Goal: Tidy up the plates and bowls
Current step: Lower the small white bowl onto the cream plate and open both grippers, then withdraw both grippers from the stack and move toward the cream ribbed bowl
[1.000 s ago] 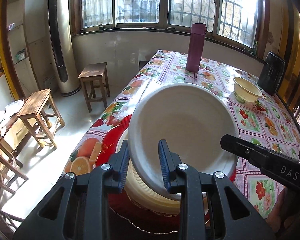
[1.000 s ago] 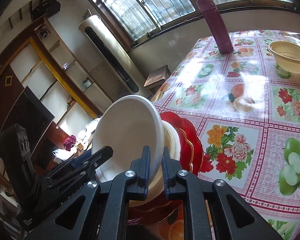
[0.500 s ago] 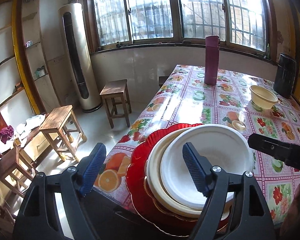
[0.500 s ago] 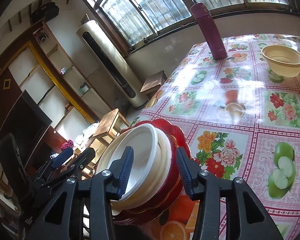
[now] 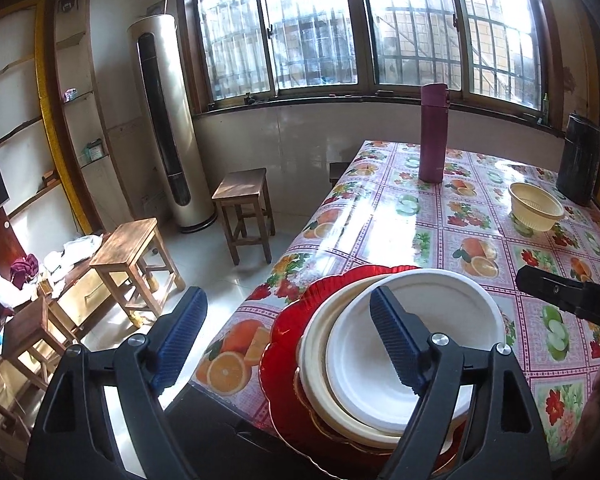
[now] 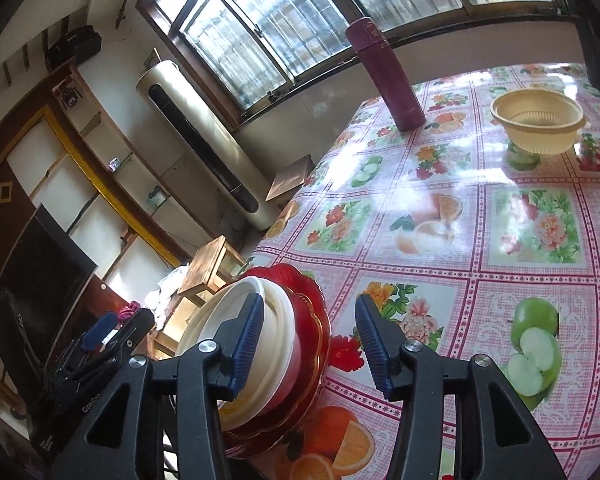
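Both hand-held grippers opening, empty: left (image 5: 288, 340) over white plate (image 5: 416, 344); green apple print (image 6: 534, 340) only in right (image 6: 308, 340) view

A maroon flask (image 5: 433, 133) stands upright at the table's (image 5: 384, 216) far end, at 12 o'clock in the left wrist view. A dark canister (image 5: 579, 160) stands at 2 o'clock. Off the table, 2 wooden stools (image 5: 244, 208) (image 5: 134, 258) stand on the floor at 9 o'clock, a tall air conditioner (image 5: 168, 124) behind them at 10 o'clock.
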Motion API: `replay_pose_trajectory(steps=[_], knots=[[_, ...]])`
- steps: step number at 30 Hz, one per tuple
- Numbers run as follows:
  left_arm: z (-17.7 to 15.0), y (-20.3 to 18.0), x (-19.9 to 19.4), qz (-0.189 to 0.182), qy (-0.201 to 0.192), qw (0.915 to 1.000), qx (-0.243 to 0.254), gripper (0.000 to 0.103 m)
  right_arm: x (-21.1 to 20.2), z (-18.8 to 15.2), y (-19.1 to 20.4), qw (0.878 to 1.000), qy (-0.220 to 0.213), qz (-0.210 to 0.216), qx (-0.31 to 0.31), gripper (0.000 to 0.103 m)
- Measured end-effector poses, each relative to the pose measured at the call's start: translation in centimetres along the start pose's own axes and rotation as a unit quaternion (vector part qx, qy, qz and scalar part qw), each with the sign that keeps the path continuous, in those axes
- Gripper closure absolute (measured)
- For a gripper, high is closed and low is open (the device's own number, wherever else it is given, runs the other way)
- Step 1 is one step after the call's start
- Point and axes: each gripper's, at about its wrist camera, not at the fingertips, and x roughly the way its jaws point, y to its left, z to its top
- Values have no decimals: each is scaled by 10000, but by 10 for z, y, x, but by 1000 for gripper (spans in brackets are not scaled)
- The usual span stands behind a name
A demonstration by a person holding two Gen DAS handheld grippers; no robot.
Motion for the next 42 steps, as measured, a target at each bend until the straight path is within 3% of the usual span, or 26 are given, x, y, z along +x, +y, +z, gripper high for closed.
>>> replay_pose_trajectory(steps=[2, 4, 9, 14, 22, 25, 32, 42], knots=[[-1, 5, 2, 15, 45, 9999, -102, 19, 7, 1, 11, 9990, -46, -330, -285, 45], [-2, 7, 3, 38, 77, 9999, -127, 19, 18, 0, 17, 9977, -19, -530, -418, 45], [-1, 10, 4, 71, 92, 9998, -137, 19, 42, -14, 22, 9959, 298, -582, -622, 45], [5, 10, 2, 105, -1, 9998, -145, 19, 22, -4, 12, 9972, -122, -501, -547, 43], [24, -26, -4, -13, -209, 9996, 196, 12, -9, 27, -56, 9965, -472, -676, 155, 24], [33, -48, -9, -111, -317, 9987, 375, 0, -18, 38, -82, 9958, -532, -617, 423, 18], [49, -109, -16, -346, -501, 9947, 826, 0, -46, 63, -152, 9900, -895, -449, 990, 16], [60, -204, -10, -813, -433, 9866, 1343, 0, -98, 81, -256, 9637, -1573, -487, 2102, 15]])
